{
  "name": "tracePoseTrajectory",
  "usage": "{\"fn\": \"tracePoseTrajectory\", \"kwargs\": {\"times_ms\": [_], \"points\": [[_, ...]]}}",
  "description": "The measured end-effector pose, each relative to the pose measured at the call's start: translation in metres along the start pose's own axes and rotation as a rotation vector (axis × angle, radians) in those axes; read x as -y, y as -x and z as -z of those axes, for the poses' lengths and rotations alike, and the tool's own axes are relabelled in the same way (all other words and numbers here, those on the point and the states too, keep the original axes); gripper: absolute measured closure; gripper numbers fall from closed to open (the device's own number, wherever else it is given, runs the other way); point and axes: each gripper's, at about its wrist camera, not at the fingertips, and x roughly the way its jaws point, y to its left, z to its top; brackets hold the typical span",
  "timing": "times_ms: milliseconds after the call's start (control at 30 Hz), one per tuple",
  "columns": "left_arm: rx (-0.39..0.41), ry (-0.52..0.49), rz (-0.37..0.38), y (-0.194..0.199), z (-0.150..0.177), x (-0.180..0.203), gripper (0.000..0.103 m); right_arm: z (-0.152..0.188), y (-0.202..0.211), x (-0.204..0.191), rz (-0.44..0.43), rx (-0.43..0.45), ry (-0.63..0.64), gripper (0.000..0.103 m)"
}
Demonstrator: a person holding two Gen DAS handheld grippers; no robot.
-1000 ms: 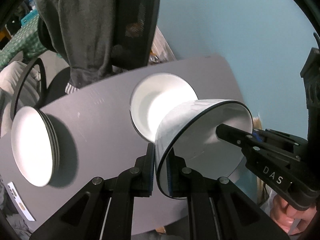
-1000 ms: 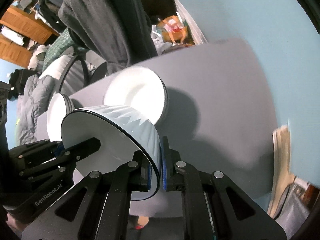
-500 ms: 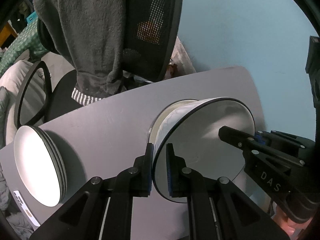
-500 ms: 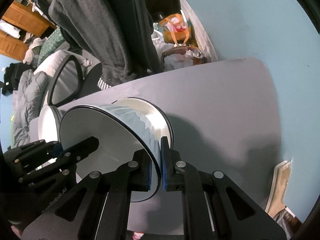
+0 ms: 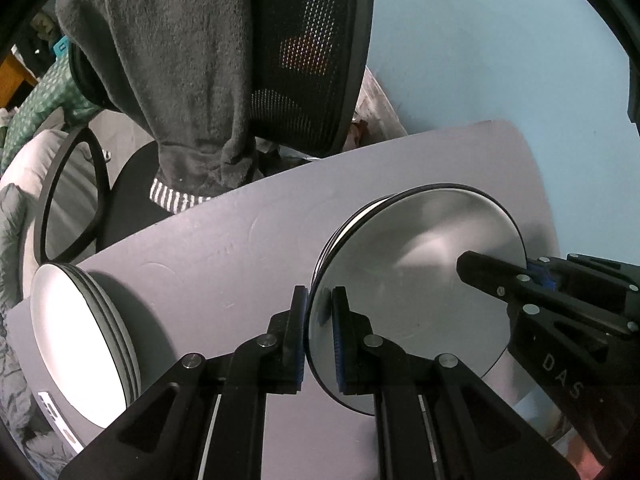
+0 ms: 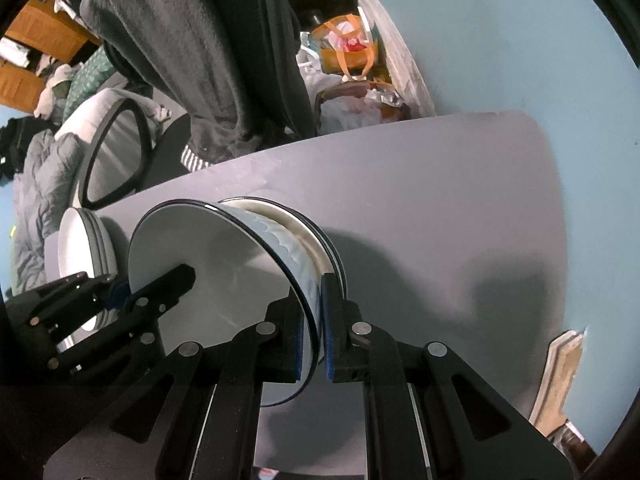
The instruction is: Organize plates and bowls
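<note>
Black-rimmed bowl [image 5: 416,280] nested in bowl stack [image 6: 320,248], left gripper [image 5: 320,336] and right gripper [image 6: 318,320] pinching opposite rims, plate stack [image 5: 80,340] at 9 o'clock, draped office chair [image 5: 280,60] at 12 o'clock beyond grey table [image 5: 224,248].

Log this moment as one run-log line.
left gripper: shut on bowl rim | right gripper: shut on opposite rim | bowl: nested in bowls below | plates: stacked beside, on table
</note>
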Motion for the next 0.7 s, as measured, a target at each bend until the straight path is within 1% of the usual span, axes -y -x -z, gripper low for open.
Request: {"fn": "tracePoseTrajectory", "kwargs": {"times_ms": [167,267,333,433,500,633,667,700], "points": [[0.010,0.005,0.009,0.003,0.000,-0.002,0.093,-0.003,0.000,0.004,-0.014,-0.013,-0.027,0.093],[0.021,0.014,0.008,0.006,0.001,-0.005,0.089,-0.002,0.003,0.006,-0.023,-0.013,-0.039,0.093],[0.024,0.025,0.003,0.008,0.001,-0.008,0.082,-0.002,0.006,0.007,-0.030,-0.009,-0.045,0.091],[0.034,0.038,0.003,0.012,0.003,-0.012,0.076,-0.003,0.016,0.008,-0.014,0.020,-0.039,0.076],[0.046,0.046,0.006,0.016,0.004,-0.014,0.075,-0.003,0.020,0.008,-0.002,0.028,-0.027,0.076],[0.067,0.051,0.004,0.030,0.010,-0.019,0.067,0.000,0.031,0.005,0.033,0.053,0.007,0.076],[0.078,0.049,0.004,0.035,0.012,-0.020,0.065,0.001,0.034,0.005,0.038,0.062,0.011,0.076],[0.088,0.049,0.002,0.041,0.015,-0.021,0.058,0.003,0.039,0.004,0.040,0.073,0.016,0.075]]}}
